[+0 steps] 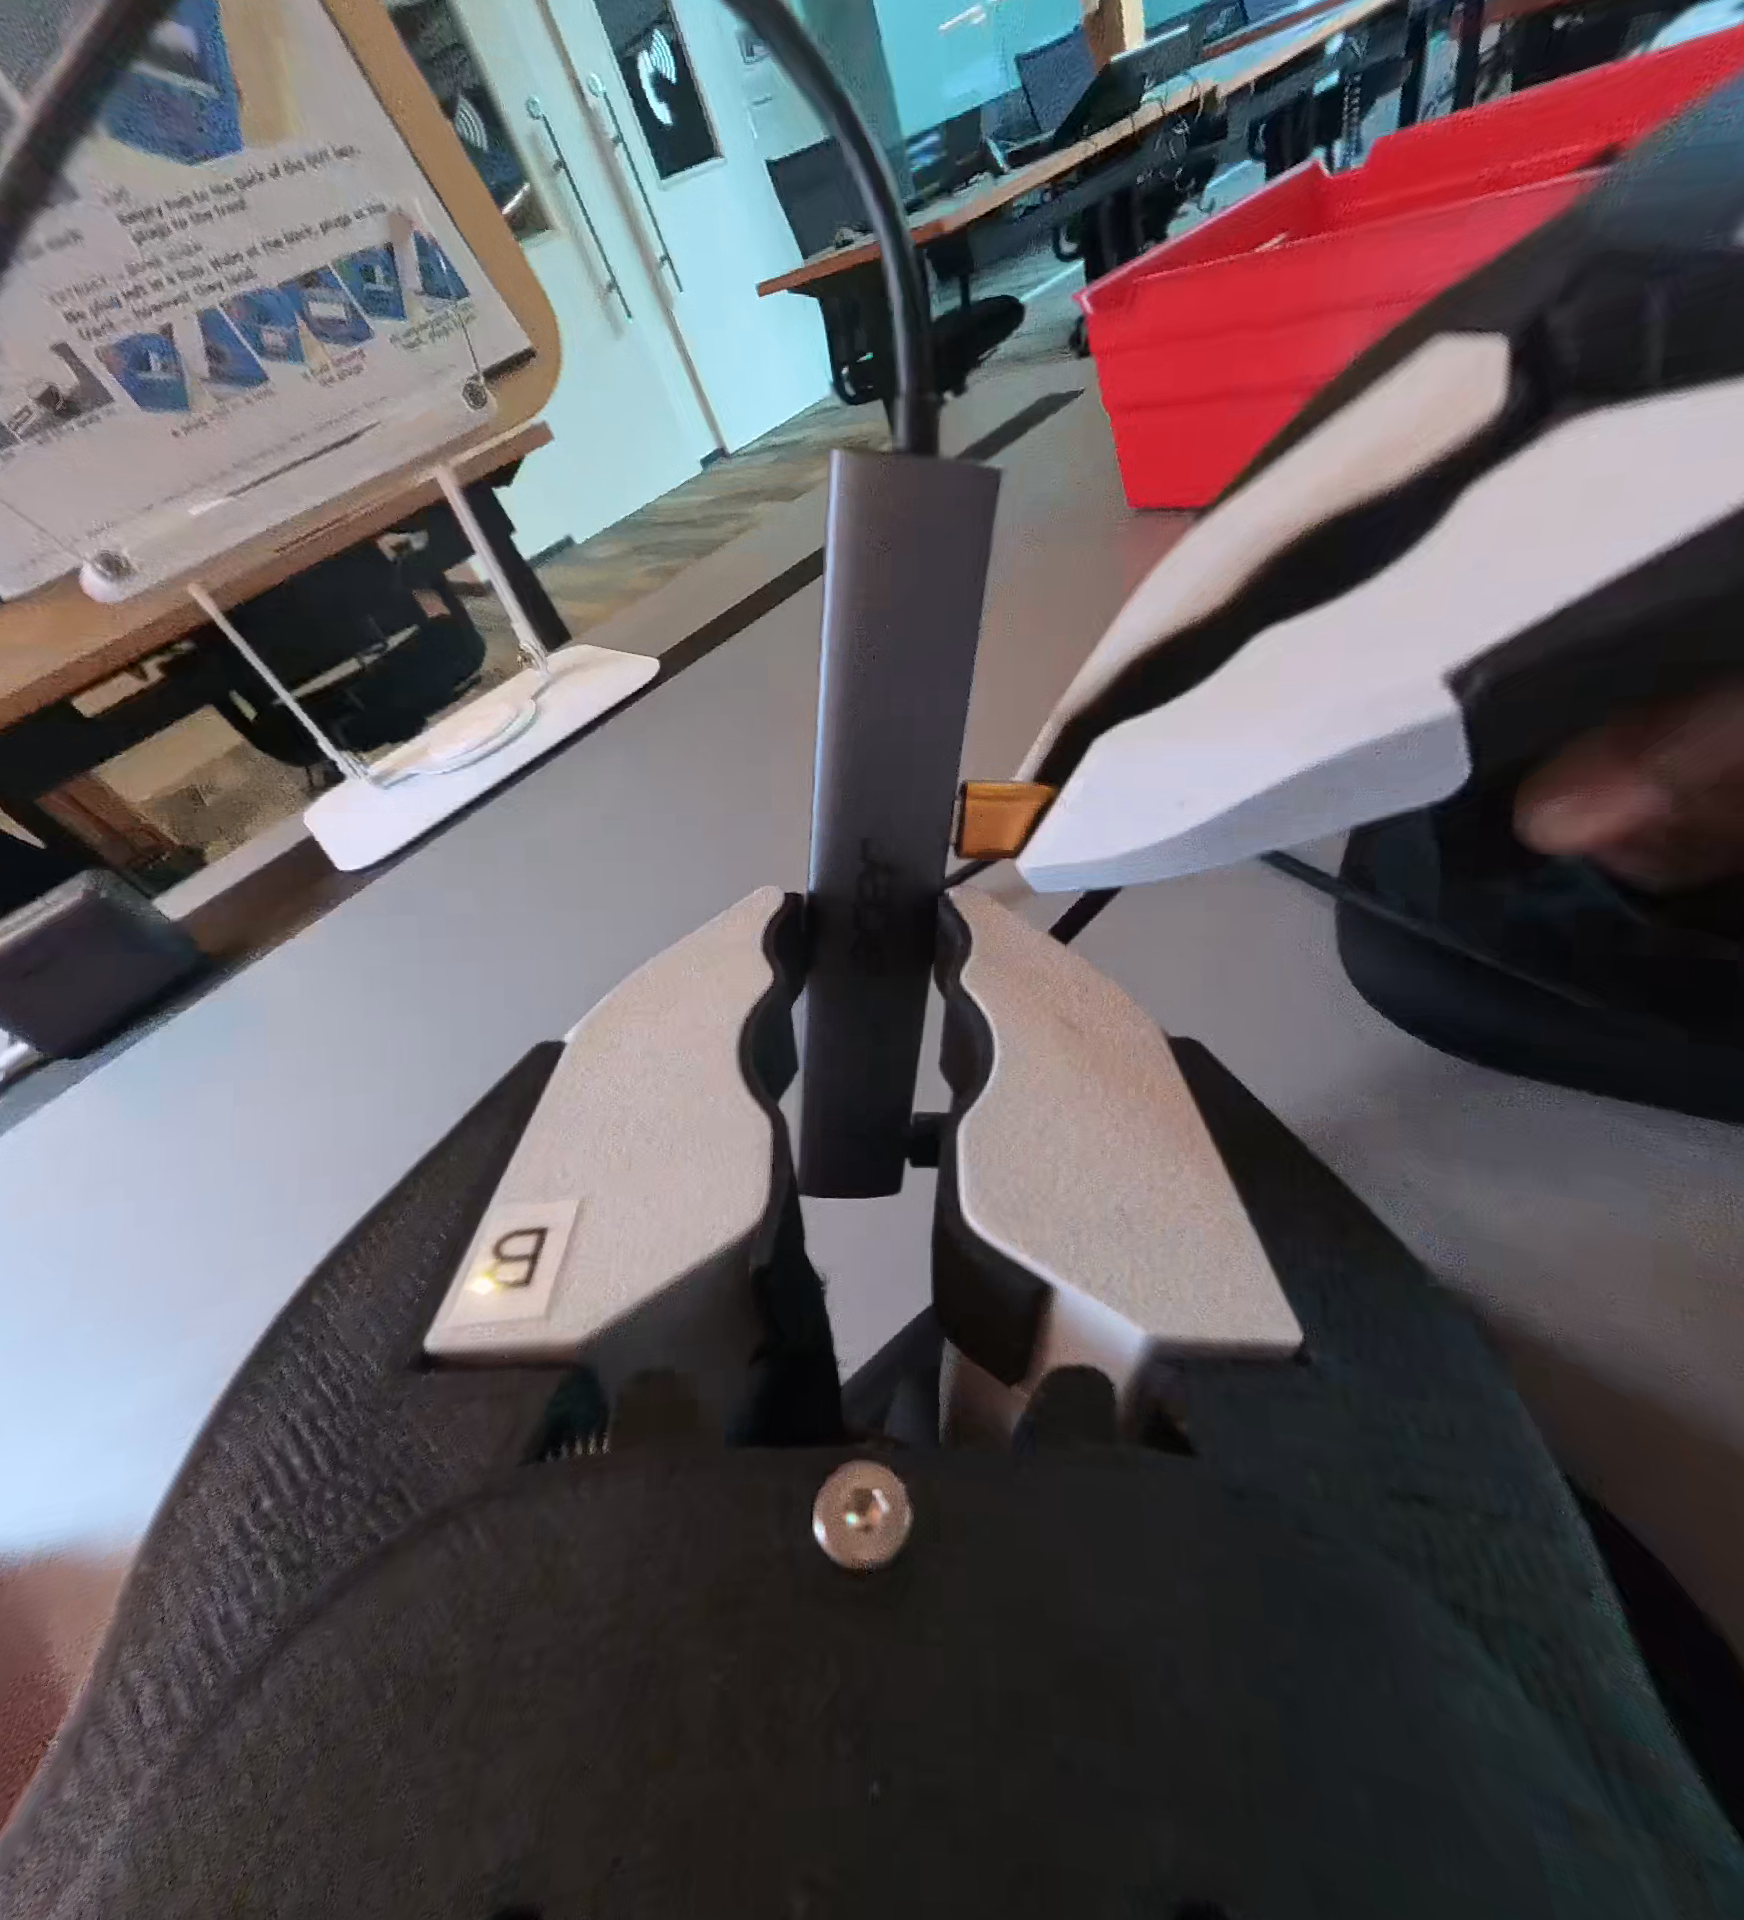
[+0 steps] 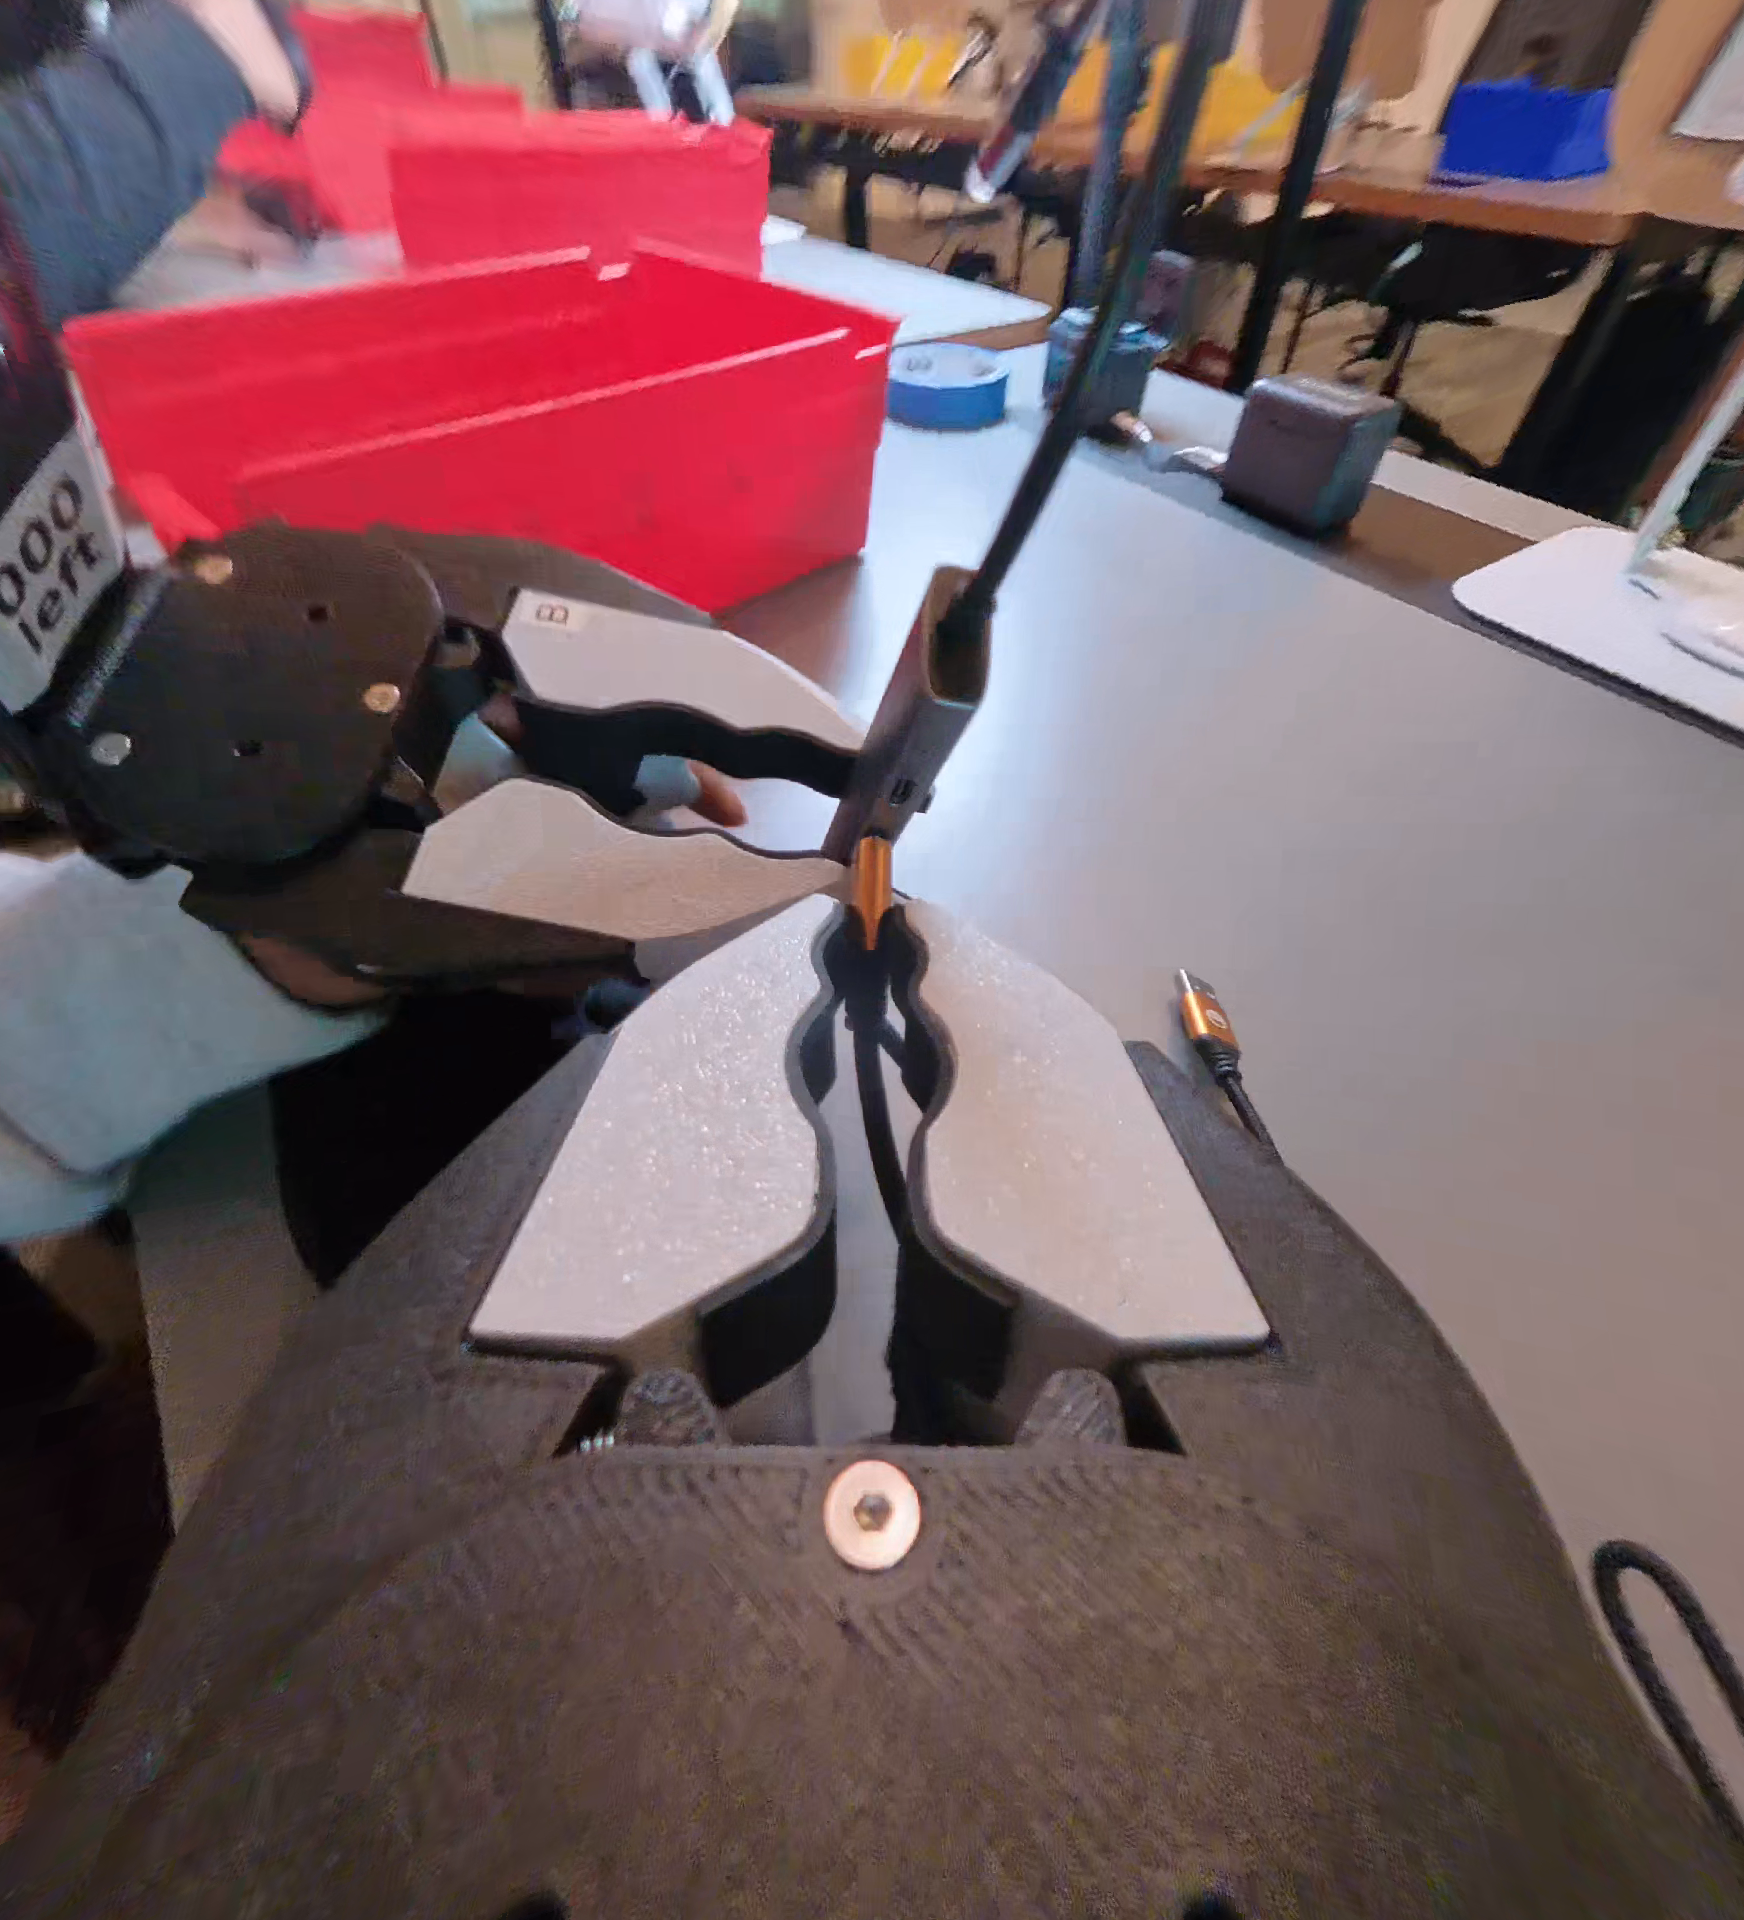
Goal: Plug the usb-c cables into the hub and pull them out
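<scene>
While clamped on hub point(image 1: 894, 727) and plug point(image 2: 870, 891), both tools over grey table point(image 2: 1367, 831), red bins point(image 2: 556, 416) behind.

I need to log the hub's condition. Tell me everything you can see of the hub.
The hub is a slim dark grey bar, metal by its look, with a faint dark mark on its top face. The left tongs are shut on its near half and hold it tilted above the grey table. A black lead leaves its far end and curves up. An orange plug, gripped by the right tongs, meets its right side; how deep it sits cannot be told.
</scene>
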{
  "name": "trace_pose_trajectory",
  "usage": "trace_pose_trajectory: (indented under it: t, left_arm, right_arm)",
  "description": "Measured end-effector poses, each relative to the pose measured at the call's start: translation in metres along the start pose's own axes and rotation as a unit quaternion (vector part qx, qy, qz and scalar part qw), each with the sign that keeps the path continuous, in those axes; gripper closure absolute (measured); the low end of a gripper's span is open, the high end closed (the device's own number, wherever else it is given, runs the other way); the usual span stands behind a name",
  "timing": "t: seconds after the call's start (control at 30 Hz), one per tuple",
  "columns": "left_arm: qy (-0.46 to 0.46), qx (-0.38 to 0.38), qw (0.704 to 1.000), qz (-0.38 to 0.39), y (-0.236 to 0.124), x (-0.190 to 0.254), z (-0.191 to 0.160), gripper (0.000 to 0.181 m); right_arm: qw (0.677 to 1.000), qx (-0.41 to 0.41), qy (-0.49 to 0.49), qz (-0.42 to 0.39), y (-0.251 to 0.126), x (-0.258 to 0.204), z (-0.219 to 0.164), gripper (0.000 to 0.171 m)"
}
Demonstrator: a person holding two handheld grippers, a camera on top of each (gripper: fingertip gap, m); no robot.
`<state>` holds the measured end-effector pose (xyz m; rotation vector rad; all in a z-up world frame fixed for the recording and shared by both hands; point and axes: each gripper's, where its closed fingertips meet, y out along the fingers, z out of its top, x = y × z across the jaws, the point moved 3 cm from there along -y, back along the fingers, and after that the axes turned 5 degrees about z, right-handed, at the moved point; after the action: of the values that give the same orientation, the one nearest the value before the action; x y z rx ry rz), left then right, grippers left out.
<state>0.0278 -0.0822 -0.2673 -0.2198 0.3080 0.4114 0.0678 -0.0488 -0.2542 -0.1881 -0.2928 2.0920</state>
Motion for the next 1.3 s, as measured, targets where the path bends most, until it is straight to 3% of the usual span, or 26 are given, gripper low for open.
trace_pose_trajectory:
  t: [0.17,0.33,0.5,0.63,0.73,0.83,1.0,1.17,1.3]
  left_arm:
    - [-0.020,-0.019,0.999,0.022,0.002,-0.007,-0.003,0.157]
    - [-0.001,-0.058,0.997,0.046,0.008,-0.007,-0.008,0.157]
    - [-0.016,-0.080,0.996,0.047,0.009,-0.007,-0.012,0.157]
    - [-0.021,-0.099,0.994,0.035,0.012,-0.005,-0.015,0.157]
    - [-0.029,-0.123,0.991,0.031,0.014,-0.005,-0.020,0.157]
    - [-0.059,-0.144,0.987,0.036,0.017,-0.010,-0.025,0.157]
    - [-0.076,-0.165,0.982,0.042,0.020,-0.013,-0.032,0.156]
    - [-0.069,-0.181,0.980,0.032,0.022,-0.010,-0.035,0.155]
    - [-0.059,-0.172,0.982,0.044,0.021,-0.008,-0.030,0.157]
  right_arm:
    - [0.985,-0.068,-0.142,-0.067,-0.009,0.001,-0.002,0.138]
    - [0.936,-0.037,-0.283,-0.208,-0.007,0.002,0.001,0.147]
    - [0.913,-0.088,-0.326,-0.230,0.010,0.008,-0.011,0.140]
    - [0.882,-0.110,-0.385,-0.249,0.019,0.010,-0.010,0.158]
    - [0.864,-0.133,-0.410,-0.261,0.026,0.014,-0.014,0.159]
    - [0.862,-0.147,-0.405,-0.265,0.033,0.019,-0.016,0.159]
    - [0.892,-0.160,-0.329,-0.267,0.037,0.019,-0.025,0.159]
    - [0.878,-0.167,-0.370,-0.255,0.028,0.016,-0.034,0.160]
    - [0.899,-0.141,-0.343,-0.230,0.026,0.026,-0.024,0.160]
